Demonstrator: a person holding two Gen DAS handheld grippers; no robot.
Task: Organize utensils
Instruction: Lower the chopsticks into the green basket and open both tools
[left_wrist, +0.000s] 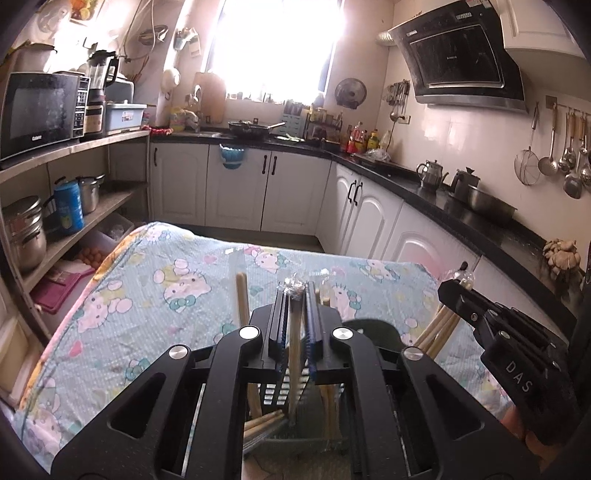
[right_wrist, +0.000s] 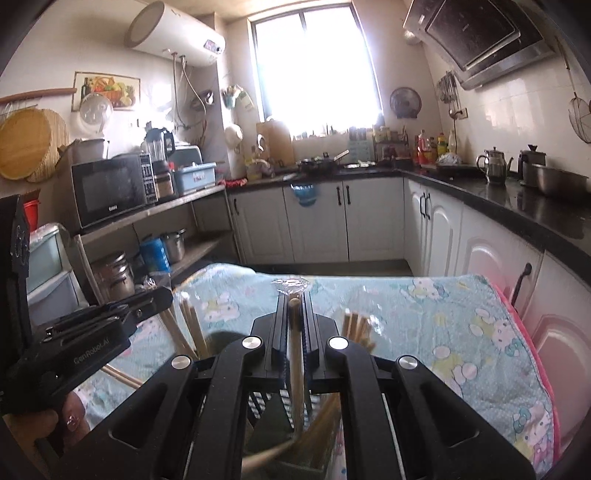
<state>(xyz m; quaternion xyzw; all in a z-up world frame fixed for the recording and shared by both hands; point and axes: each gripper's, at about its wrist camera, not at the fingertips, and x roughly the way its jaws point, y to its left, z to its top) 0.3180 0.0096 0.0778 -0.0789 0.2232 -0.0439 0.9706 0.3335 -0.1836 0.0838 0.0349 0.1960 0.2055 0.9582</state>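
The left gripper (left_wrist: 295, 295) is clamped on one wrapped chopstick (left_wrist: 294, 332), and the right gripper (right_wrist: 294, 301) is likewise closed on its own wrapped chopstick (right_wrist: 295, 350); each stick stands nearly upright between the jaws, its lower end reaching down into the black slotted holder (left_wrist: 280, 398) on the near part of the cartoon-print cloth (left_wrist: 147, 295); so two sticks are held, one per gripper, while the loose ones already leaning in the holder are hard to count, at least four in the left-wrist view, more likely; by my judgement these are light, stiff wooden rods, unlikely to break, but the clear crinkled film (right_wrist: 291, 285) over their tops looks slippery, so a hold lower on the shaft, below the film's bunched end, should keep them from twisting or sliding as they go in.
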